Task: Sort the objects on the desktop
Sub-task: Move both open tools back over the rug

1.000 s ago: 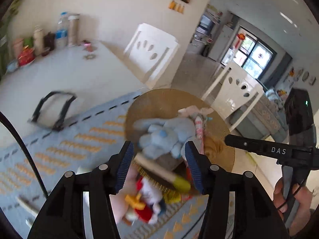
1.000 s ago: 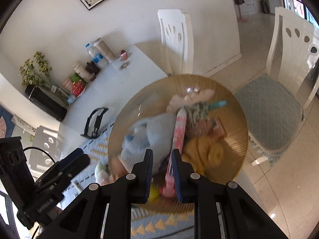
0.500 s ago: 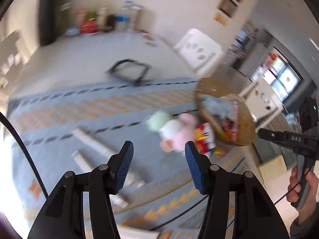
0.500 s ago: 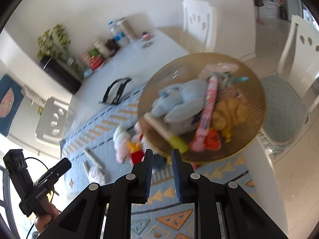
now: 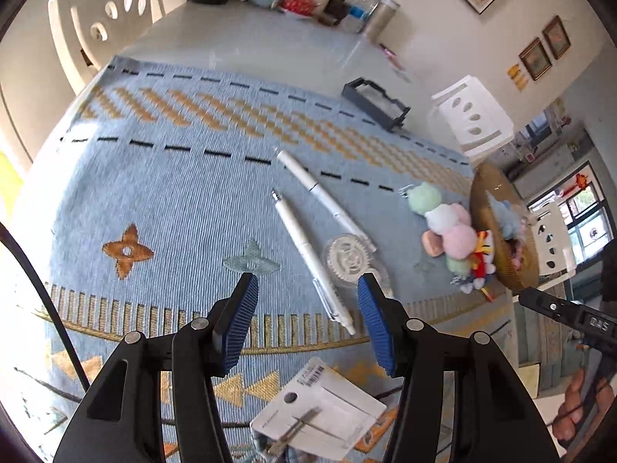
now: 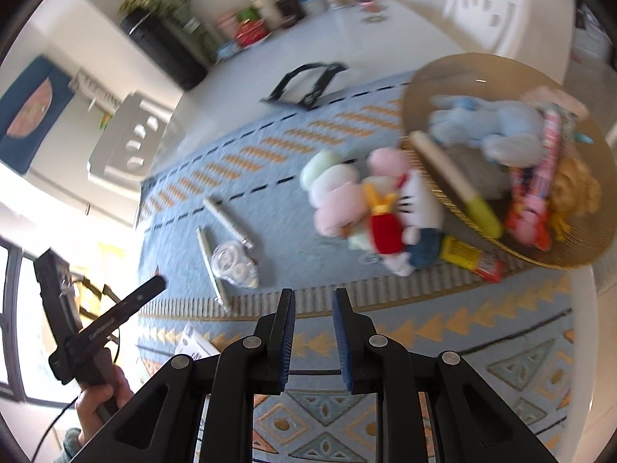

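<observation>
My left gripper (image 5: 306, 289) is open and empty above the blue patterned mat (image 5: 162, 193), just short of two white pens (image 5: 308, 247) and a clear correction-tape dispenser (image 5: 349, 258). My right gripper (image 6: 313, 301) is open with a narrow gap, empty, over the mat's near edge. A wicker basket (image 6: 578, 254) at the right holds a blue plush, a brush, a pink tube and a yellow plush. Plush toys (image 6: 370, 208) lie beside the basket on the mat; they also show in the left wrist view (image 5: 451, 239).
A white card with a clip (image 5: 320, 413) lies near me under the left gripper. A black stand (image 5: 376, 102) sits on the white table beyond the mat. Bottles and jars (image 5: 335, 4) line the far wall. White chairs (image 5: 472, 115) surround the table. A yellow tube (image 6: 470, 258) lies under the basket's rim.
My left gripper swung away from the basket to the left, now over the pens and tape. My right gripper pulled back from the basket, which now sits farther right.
</observation>
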{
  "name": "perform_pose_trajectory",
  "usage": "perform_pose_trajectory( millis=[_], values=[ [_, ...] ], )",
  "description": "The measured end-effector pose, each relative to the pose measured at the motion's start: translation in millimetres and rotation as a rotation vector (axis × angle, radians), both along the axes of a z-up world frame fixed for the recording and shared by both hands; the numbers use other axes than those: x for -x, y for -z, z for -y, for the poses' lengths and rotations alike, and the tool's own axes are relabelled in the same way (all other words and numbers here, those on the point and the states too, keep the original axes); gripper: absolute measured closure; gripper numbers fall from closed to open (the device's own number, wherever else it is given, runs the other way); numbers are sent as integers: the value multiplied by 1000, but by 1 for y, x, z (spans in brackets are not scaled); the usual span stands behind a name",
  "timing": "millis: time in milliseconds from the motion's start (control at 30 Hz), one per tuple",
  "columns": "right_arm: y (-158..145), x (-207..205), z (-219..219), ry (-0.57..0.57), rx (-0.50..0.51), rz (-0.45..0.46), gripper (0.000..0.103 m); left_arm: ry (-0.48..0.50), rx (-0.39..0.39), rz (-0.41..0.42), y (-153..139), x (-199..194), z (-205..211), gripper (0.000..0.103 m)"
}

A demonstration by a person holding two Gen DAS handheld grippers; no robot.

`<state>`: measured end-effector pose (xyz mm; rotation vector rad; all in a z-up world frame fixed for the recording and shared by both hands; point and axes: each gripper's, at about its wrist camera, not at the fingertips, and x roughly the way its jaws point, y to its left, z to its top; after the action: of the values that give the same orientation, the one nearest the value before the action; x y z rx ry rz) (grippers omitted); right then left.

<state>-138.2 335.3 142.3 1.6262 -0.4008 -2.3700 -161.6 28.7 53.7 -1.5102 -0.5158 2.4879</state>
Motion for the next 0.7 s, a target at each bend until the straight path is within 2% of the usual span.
perform_pose_trajectory(
  millis=[333, 400, 533, 600, 667, 700],
  values=[
    [24, 14, 57, -183, -84, 29, 83, -53, 86, 32, 36, 40, -12, 51],
    [29, 15, 61, -195, -81, 42, 83, -55, 121, 35, 41, 45, -16, 51],
    [40, 20, 67, -208, -81, 66, 83, -29, 245, -1, 41, 48, -35, 51],
    [42, 24, 71, -223, -84, 68, 82, 2, 257, -36, 42, 45, -36, 51],
    [44, 28, 80, -263, -96, 58, 81, 35, 261, -72, 42, 39, -32, 57],
    [44, 29, 85, -281, -104, 51, 79, 62, 268, -86, 42, 37, -29, 67]
  ],
)
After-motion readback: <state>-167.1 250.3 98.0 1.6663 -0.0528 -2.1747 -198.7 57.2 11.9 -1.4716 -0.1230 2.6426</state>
